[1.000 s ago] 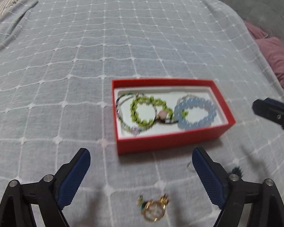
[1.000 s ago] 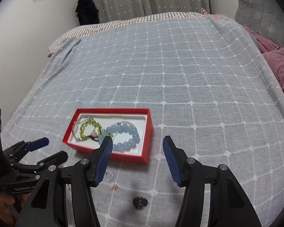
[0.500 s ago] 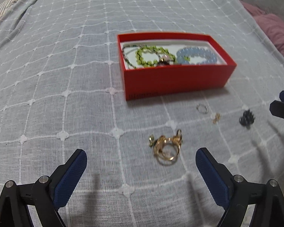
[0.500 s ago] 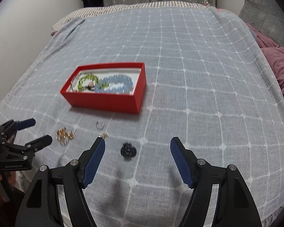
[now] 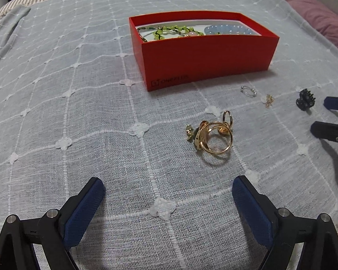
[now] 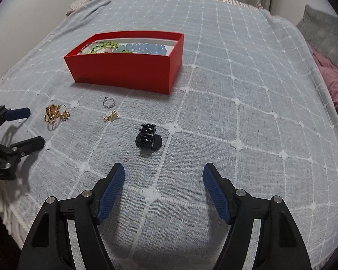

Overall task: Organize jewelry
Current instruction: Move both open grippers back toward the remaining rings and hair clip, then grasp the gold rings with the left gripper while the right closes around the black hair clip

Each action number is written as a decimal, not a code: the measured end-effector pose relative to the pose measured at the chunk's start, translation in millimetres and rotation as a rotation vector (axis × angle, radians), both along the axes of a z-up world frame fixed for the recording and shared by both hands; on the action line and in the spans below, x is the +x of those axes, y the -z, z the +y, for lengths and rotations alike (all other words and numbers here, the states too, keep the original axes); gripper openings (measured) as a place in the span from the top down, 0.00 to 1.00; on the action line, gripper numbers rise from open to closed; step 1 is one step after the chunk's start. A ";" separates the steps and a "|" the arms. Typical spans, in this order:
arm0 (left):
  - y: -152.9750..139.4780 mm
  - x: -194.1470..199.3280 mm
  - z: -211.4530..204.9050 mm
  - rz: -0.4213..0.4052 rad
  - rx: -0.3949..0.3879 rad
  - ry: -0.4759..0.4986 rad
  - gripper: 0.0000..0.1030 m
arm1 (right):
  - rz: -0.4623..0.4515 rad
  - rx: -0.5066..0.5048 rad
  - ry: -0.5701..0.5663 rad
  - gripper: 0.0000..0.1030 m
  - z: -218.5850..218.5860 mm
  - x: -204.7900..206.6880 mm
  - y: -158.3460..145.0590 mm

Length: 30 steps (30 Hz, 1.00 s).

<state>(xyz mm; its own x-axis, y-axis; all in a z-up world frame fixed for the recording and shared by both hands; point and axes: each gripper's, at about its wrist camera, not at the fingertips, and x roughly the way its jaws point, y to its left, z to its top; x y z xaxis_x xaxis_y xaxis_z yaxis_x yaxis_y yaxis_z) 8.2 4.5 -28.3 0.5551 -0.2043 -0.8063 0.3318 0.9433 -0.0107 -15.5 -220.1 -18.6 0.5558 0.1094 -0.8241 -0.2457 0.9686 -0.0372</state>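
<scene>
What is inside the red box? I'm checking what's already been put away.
Inside the red box: a blue bead bracelet, a green bead bracelet and a thin chain. The near wall hides the floor.

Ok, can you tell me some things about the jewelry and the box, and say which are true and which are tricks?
1. The red box has a blue bead bracelet inside. True.
2. The black hair clip is in the box. False: it lies on the bedspread, outside.
3. The gold rings sit on the bedspread in front of the box. True.
4. The right hand-held gripper is squeezing the clip. False: it is open, with nothing between its jaws.
5. The box has a lid on. False: it is open on top.
</scene>
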 end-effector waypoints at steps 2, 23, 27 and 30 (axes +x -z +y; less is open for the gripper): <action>-1.7 1.2 0.0 0.007 -0.018 0.016 0.12 | -0.020 0.012 0.000 0.23 -0.7 1.3 2.3; -4.7 10.0 -25.5 -0.023 -0.076 0.125 0.51 | -0.039 0.048 -0.046 0.23 6.9 14.2 3.3; -4.1 14.3 -21.1 -0.015 -0.101 0.107 0.60 | -0.040 0.048 -0.055 0.24 10.2 16.6 3.5; -4.0 15.9 -19.4 -0.012 -0.112 0.100 0.64 | -0.043 0.044 -0.067 0.28 13.8 17.2 3.2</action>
